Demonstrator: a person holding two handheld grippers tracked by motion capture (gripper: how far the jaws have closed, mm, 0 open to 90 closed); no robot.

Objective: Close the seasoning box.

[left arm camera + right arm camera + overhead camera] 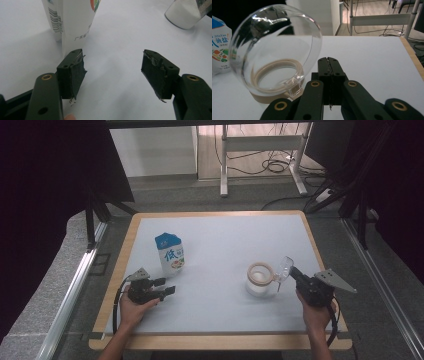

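My right tool [293, 271] is closed with nothing between its jaws, tip beside the jar's [259, 285] raised clear lid [284, 268]. My left tool [167, 286] stands open just beside the salt bag [170, 252]. I'd keep the lid tipped back and grip the bag squarely mid-body

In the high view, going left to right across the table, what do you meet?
Left gripper → blue-and-white carton → jar with the tan rim → clear hinged lid → right gripper.
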